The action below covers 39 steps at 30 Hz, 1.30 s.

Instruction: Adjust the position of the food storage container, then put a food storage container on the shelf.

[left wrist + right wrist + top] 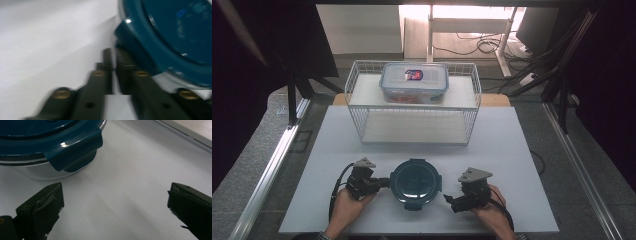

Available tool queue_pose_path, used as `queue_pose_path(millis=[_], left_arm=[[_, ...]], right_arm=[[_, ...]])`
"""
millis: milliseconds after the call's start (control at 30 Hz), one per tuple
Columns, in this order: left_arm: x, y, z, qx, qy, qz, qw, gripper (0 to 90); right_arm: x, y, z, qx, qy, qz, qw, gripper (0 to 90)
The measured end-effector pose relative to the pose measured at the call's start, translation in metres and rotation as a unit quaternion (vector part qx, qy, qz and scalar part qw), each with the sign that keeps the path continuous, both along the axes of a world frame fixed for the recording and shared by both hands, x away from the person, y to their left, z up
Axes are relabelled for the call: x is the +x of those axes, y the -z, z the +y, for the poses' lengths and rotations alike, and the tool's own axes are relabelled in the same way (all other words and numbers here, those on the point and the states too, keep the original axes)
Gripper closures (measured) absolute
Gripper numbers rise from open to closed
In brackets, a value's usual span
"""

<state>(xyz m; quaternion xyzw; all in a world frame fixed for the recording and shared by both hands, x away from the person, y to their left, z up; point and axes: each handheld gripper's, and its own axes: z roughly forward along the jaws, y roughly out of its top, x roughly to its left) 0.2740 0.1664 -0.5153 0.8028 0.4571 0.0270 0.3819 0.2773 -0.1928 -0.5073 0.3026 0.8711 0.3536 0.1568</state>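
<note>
High view: the round container (415,183) sits on the table (512,150) between both grippers. The left gripper (384,182) has its jaws nearly pressed together, touching the container's lid clip. The right gripper (448,201) is spread wide, holding nothing.

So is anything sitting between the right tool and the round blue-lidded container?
Nothing visible. In the right gripper view only bare white table lies between the open right tool and the round container, whose lid clip faces it.
</note>
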Motion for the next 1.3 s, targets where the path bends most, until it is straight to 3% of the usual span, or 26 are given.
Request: queue_pose_path(millis=[267,500,600,667,867,1133,1300], left_arm=[[-0.014,-0.004,0.019,0.016,-0.009,-0.063,0.9979,43.4],[-0.031,-0.002,0.037,-0.027,0.017,-0.081,0.9962,15.5],[-0.038,0.001,0.04,-0.015,0.023,-0.085,0.996,6.8],[-0.041,0.003,0.042,-0.009,0.021,-0.091,0.9955,4.9],[-0.042,0.005,0.044,-0.025,0.024,-0.108,0.9935,3.6],[-0.039,0.008,0.041,-0.031,0.028,-0.11,0.9931,2.2],[-0.038,0.005,0.036,-0.032,0.033,-0.098,0.9941,2.9]], right_arm=[[-0.001,-0.004,-0.005,0.012,0.001,-0.008,0.9999,0.7],[-0.005,-0.007,-0.004,0.023,-0.004,-0.019,0.9995,0.7],[-0.008,-0.007,-0.004,0.034,-0.016,-0.016,0.9992,0.3],[-0.009,-0.006,-0.004,0.038,-0.018,-0.013,0.999,0.0],[-0.007,-0.006,-0.007,0.046,-0.004,-0.012,0.9989,0.0],[-0.007,-0.007,-0.005,0.053,-0.005,-0.014,0.9985,0.0],[-0.008,-0.01,-0.003,0.06,0.007,-0.004,0.9982,0.0]])
